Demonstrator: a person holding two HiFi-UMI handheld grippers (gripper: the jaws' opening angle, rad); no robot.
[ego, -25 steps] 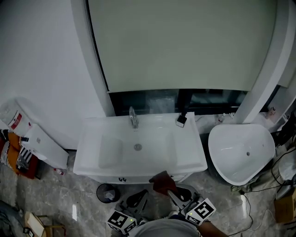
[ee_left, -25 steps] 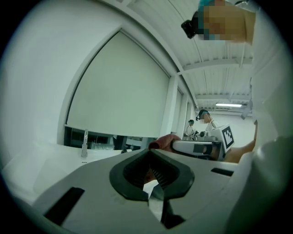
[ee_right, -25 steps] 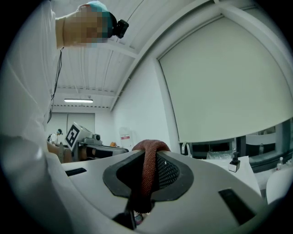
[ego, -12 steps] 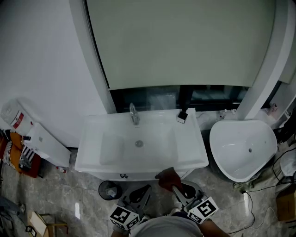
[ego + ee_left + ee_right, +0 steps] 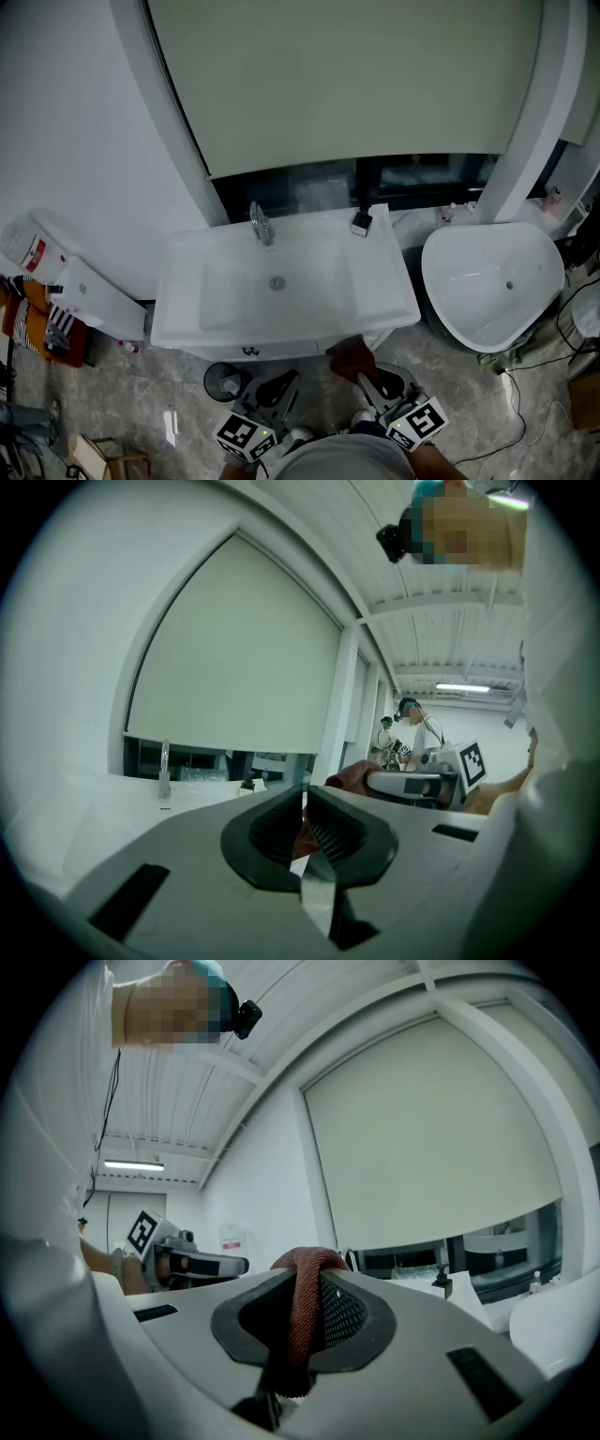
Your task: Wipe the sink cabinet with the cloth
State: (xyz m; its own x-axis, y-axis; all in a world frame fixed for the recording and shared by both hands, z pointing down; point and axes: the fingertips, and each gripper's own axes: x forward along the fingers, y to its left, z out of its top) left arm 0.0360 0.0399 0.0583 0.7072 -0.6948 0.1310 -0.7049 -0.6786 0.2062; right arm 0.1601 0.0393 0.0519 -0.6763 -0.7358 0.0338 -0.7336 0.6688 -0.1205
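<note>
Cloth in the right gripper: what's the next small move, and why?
Probably ease the right gripper forward until the cloth meets the cabinet front. Its jaws are shut on the cloth, which sits just short of the cabinet, under the sink rim, and seemingly isn't touching it.

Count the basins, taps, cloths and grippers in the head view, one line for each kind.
Basins: 2, the sink and a loose basin
Tap: 1
Cloth: 1
Grippers: 2, left gripper and right gripper
Total: 6
</note>
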